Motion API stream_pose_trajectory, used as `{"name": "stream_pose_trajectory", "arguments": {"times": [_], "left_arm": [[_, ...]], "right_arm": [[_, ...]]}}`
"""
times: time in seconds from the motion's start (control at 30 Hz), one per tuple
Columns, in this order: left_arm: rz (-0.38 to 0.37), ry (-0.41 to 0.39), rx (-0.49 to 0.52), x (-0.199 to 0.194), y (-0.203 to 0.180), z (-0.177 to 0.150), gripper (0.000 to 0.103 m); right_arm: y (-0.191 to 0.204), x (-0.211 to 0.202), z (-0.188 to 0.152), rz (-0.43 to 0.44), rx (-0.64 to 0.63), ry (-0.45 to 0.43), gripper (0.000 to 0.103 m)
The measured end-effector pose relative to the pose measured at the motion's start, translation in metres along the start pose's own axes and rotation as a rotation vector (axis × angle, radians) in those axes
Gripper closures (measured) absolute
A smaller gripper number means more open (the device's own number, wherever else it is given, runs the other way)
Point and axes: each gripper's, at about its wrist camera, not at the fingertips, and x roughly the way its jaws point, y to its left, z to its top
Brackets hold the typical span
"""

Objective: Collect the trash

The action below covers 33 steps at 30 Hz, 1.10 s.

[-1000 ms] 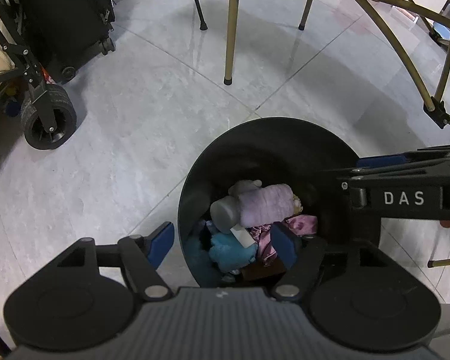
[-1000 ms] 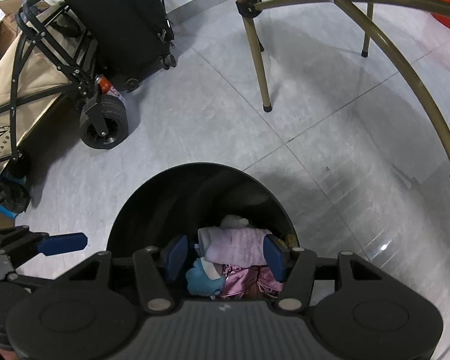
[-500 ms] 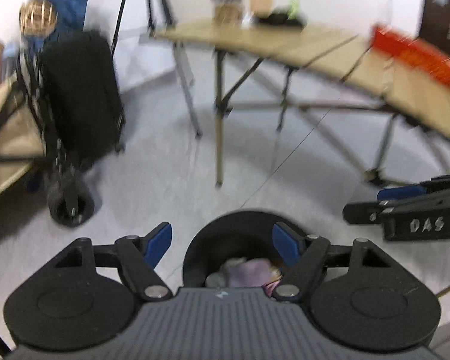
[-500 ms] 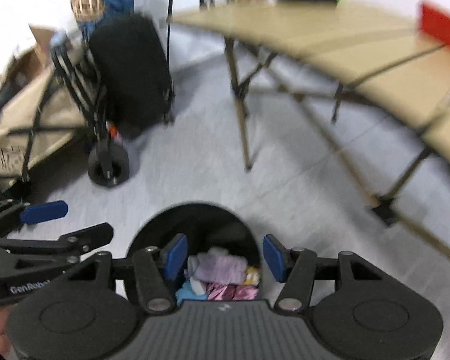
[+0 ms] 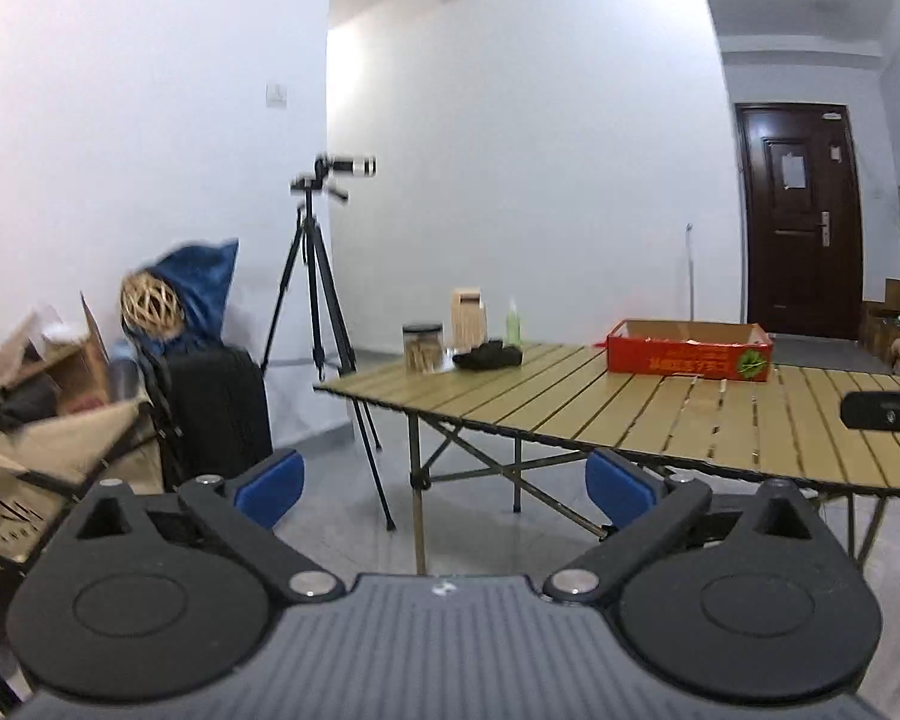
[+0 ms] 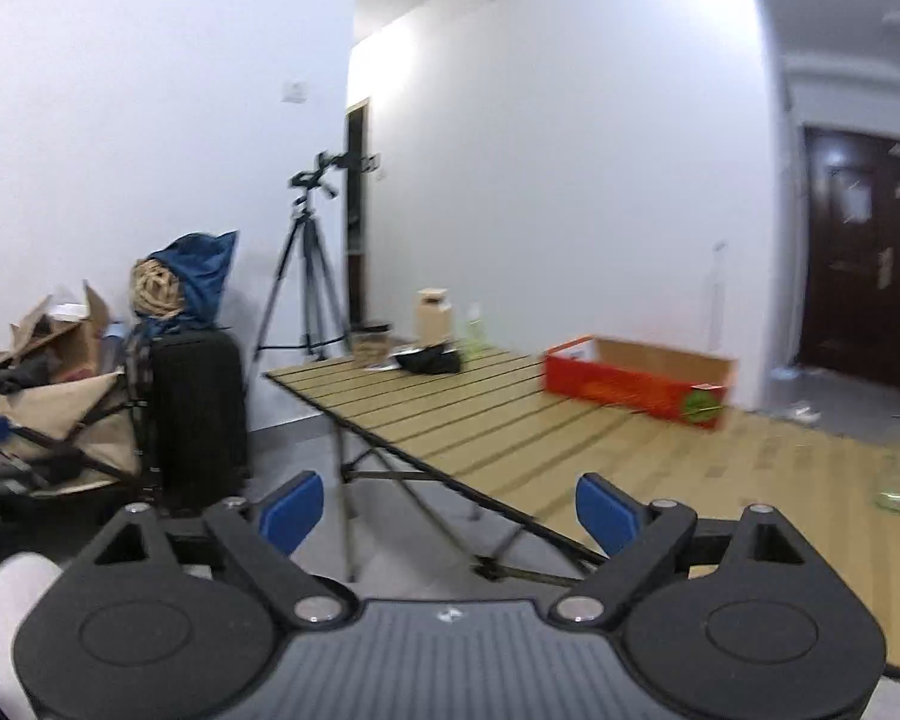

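Note:
My left gripper [image 5: 444, 489] is open and empty, raised level and facing a slatted folding table [image 5: 690, 414]. My right gripper [image 6: 447, 510] is open and empty too, facing the same table [image 6: 570, 438]. Its tip shows at the right edge of the left wrist view [image 5: 888, 414]. On the table lie a red cardboard box [image 5: 690, 357], a black bundle [image 5: 489, 355], a jar [image 5: 423, 348], a wooden block [image 5: 468, 318] and a green bottle [image 5: 513, 327]. A blurred clear item [image 6: 897, 480] lies on the table at the right. The black trash bin is out of view.
A tripod [image 5: 318, 324] stands by the wall left of the table. A black suitcase [image 5: 216, 414], a folding cart [image 5: 48, 468] and cardboard clutter [image 6: 60, 330] fill the left side. A dark door [image 5: 801, 222] is at the back right.
Both grippers have swung up from looking down into the filled black trash bin to looking level across the room at the table. Both stayed open and empty.

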Motion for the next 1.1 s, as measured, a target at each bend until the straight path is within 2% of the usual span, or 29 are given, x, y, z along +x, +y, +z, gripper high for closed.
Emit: {"name": "stream_pose_trajectory", "arguments": {"times": [0.13,0.23,0.3,0.4,0.5,0.73,1.1], "left_arm": [[0.011,-0.049,0.002,-0.051,0.001,-0.014,0.0],[0.019,-0.07,-0.036,-0.084,0.011,-0.027,0.0],[0.032,-0.085,-0.037,-0.1,0.014,-0.034,0.0],[0.024,-0.077,-0.053,-0.116,0.021,-0.041,0.0],[0.002,-0.071,-0.049,-0.127,0.023,-0.044,0.0],[0.013,-0.09,-0.045,-0.146,0.029,-0.048,0.0],[0.007,-0.089,-0.052,-0.155,0.034,-0.051,0.0]], "right_arm": [[0.01,-0.059,-0.041,-0.084,-0.007,-0.062,0.009],[0.026,-0.092,-0.07,-0.124,-0.057,-0.082,0.0],[0.036,-0.112,-0.079,-0.13,-0.058,-0.101,0.0],[0.041,-0.142,-0.083,-0.124,-0.011,-0.15,0.0],[0.05,-0.166,-0.087,-0.112,-0.027,-0.188,0.0],[0.067,-0.184,-0.091,-0.071,-0.051,-0.172,0.0],[0.077,-0.193,-0.09,-0.074,-0.049,-0.177,0.0]]}}
